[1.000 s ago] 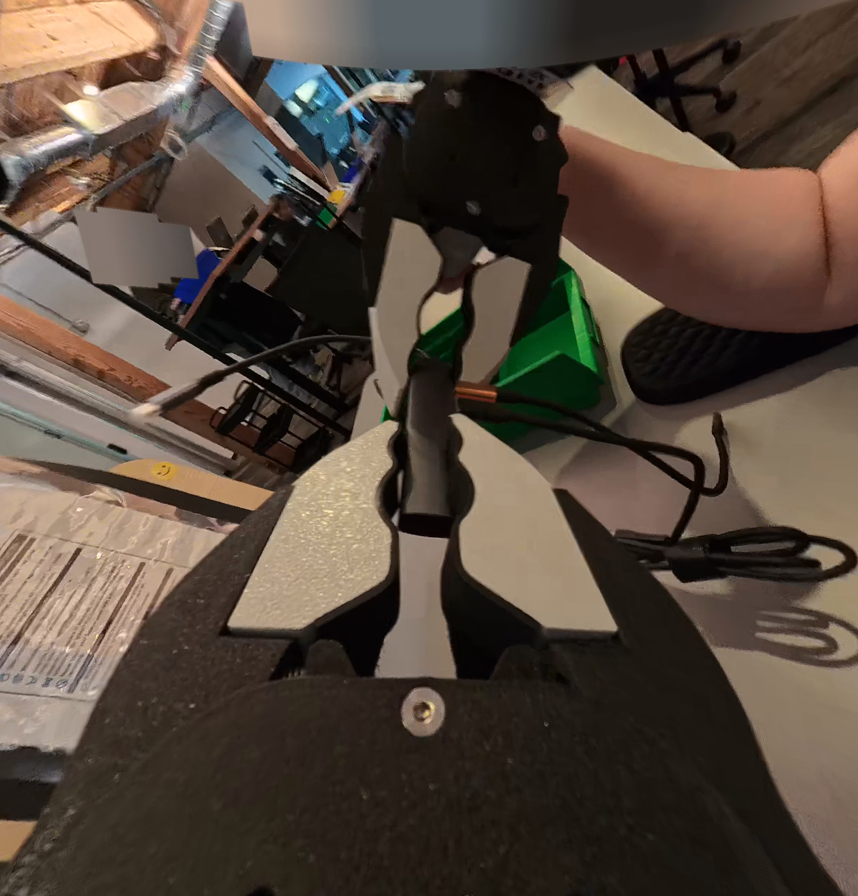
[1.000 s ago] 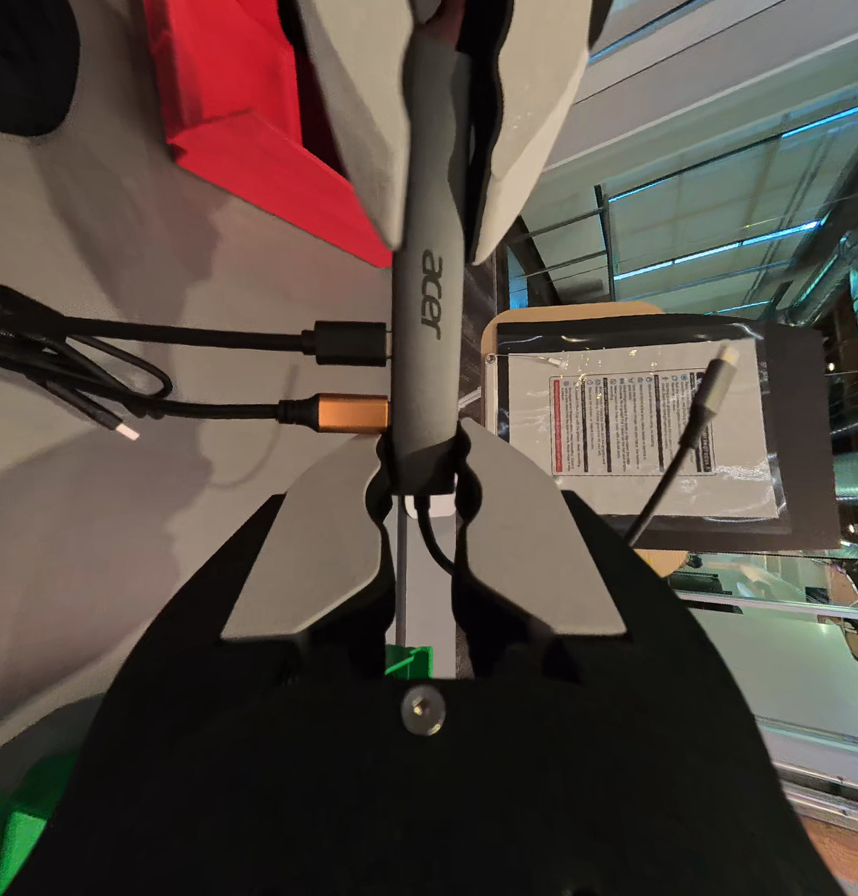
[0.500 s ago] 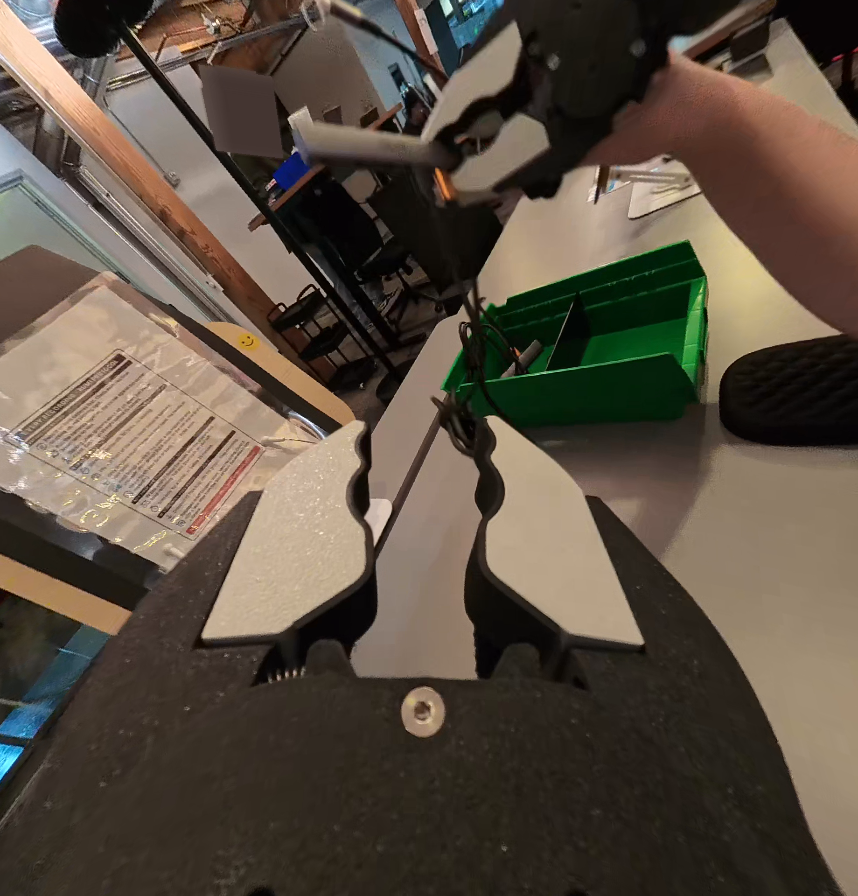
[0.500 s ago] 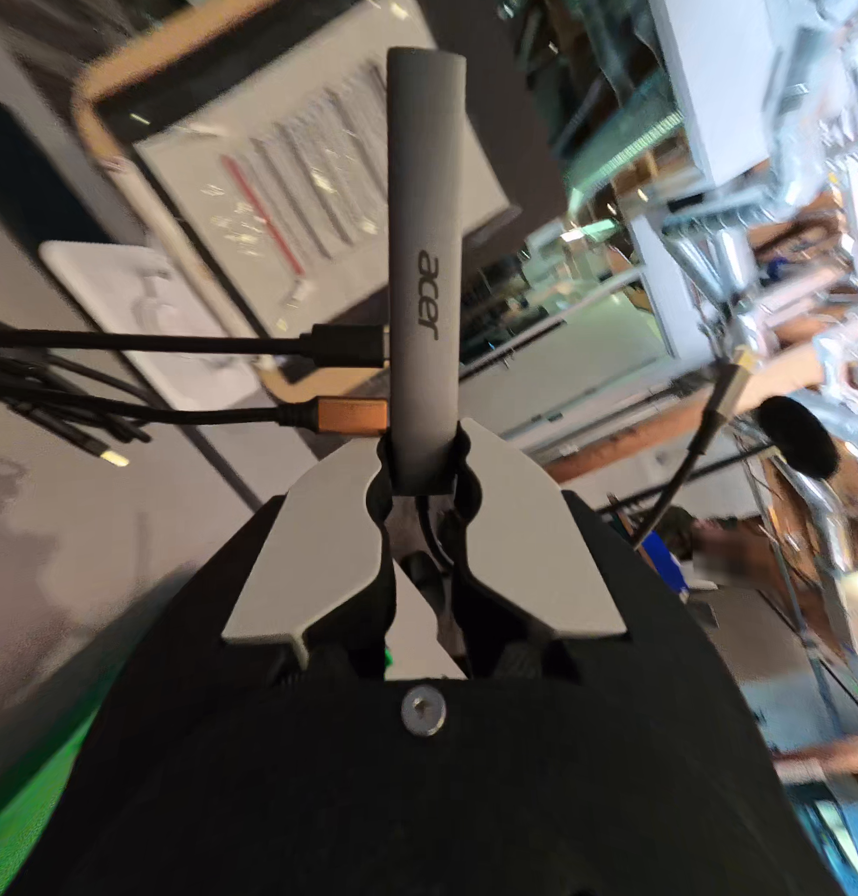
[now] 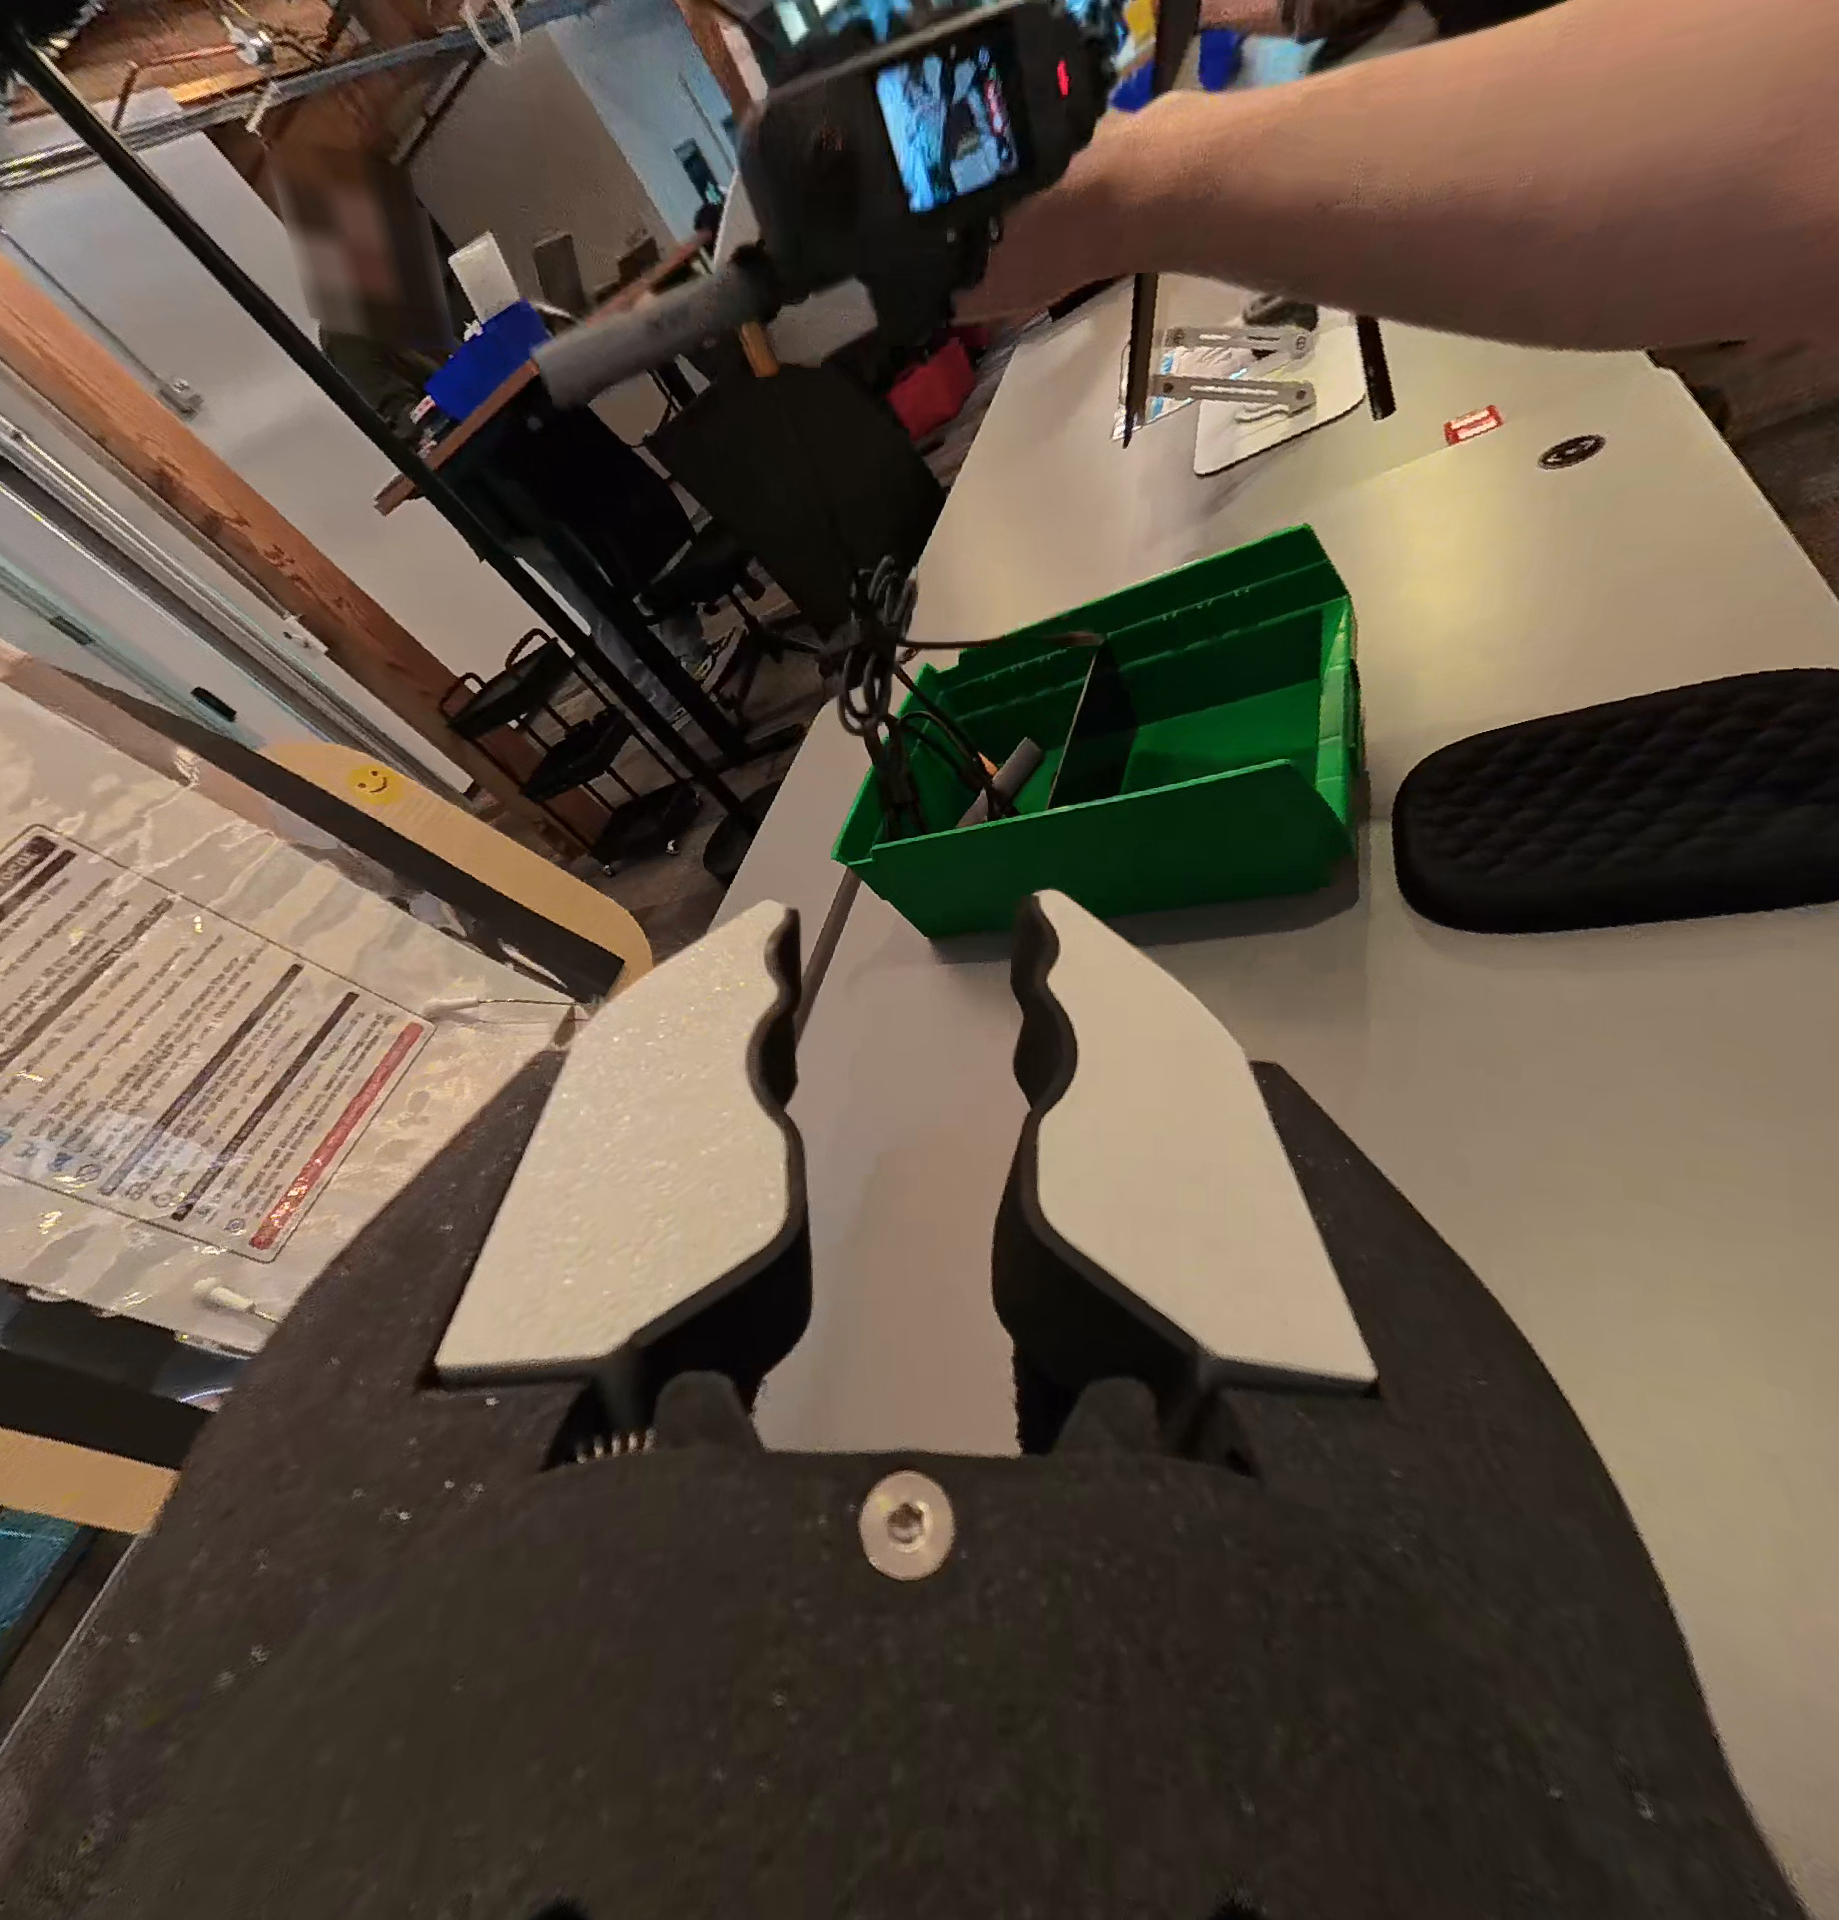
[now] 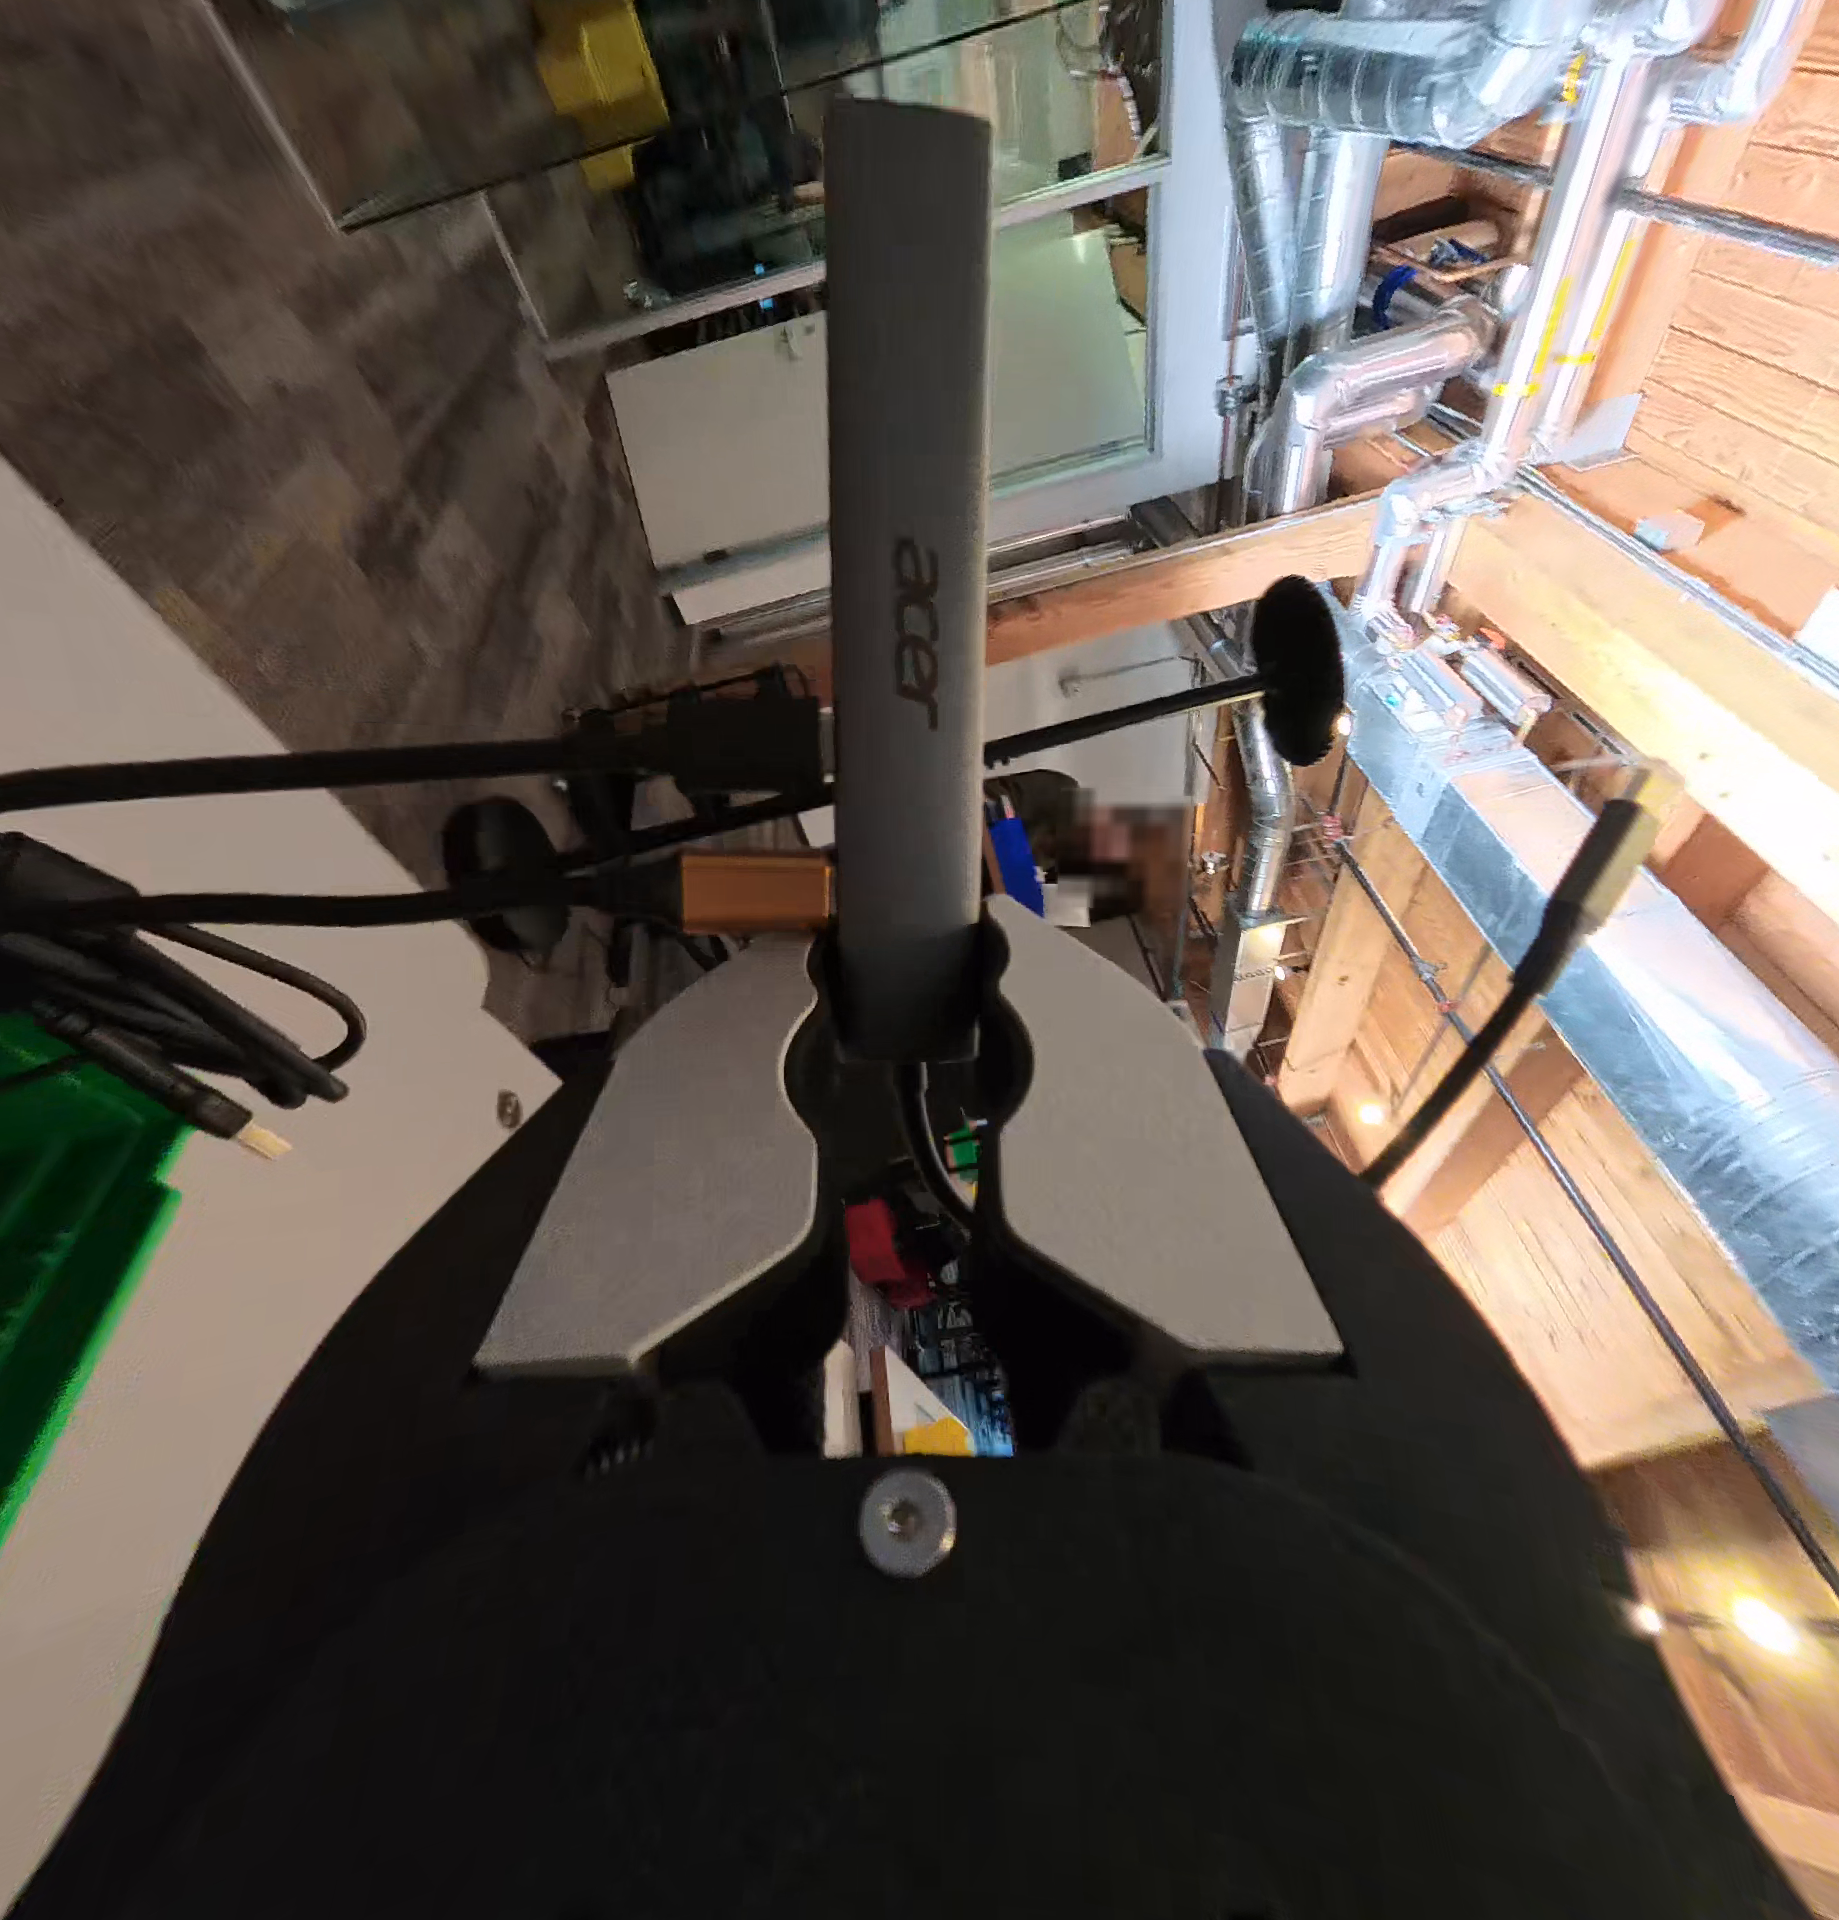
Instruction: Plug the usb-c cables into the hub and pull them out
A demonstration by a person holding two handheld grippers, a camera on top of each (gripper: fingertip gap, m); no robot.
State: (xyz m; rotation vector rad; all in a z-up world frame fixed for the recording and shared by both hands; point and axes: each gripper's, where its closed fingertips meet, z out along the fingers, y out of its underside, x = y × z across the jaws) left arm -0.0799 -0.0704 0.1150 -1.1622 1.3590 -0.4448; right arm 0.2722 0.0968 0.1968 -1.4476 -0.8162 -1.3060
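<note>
My right gripper (image 6: 904, 987) is shut on one end of a grey stick-shaped hub (image 6: 907, 582) and holds it high in the air. Two cables are plugged into the hub's side: one with a black plug (image 6: 743, 740), one with a copper plug (image 6: 757, 891). Their black leads hang down in a bundle (image 6: 146, 997) toward a green bin (image 6: 42, 1247). The hub's own lead with its plug (image 6: 1611, 831) dangles to the right. My left gripper (image 5: 899, 940) is open and empty above the white table (image 5: 1517, 1195). It sees the hub (image 5: 645, 338) held aloft and the cables (image 5: 873, 665) trailing into the green bin (image 5: 1102, 862).
The green bin has a black divider and a small grey part (image 5: 1014, 774) inside. A black padded rest (image 5: 1642, 795) lies to its right. A laminated sheet on a board (image 5: 167, 1049) stands at the left. A white pad with metal strips (image 5: 1258, 395) lies far back. The grippers' ends are close to 40 centimetres from one another.
My left gripper let go of the hub, opened and drew back over the table. My right gripper swung the hub up and away with both cables still plugged in.
</note>
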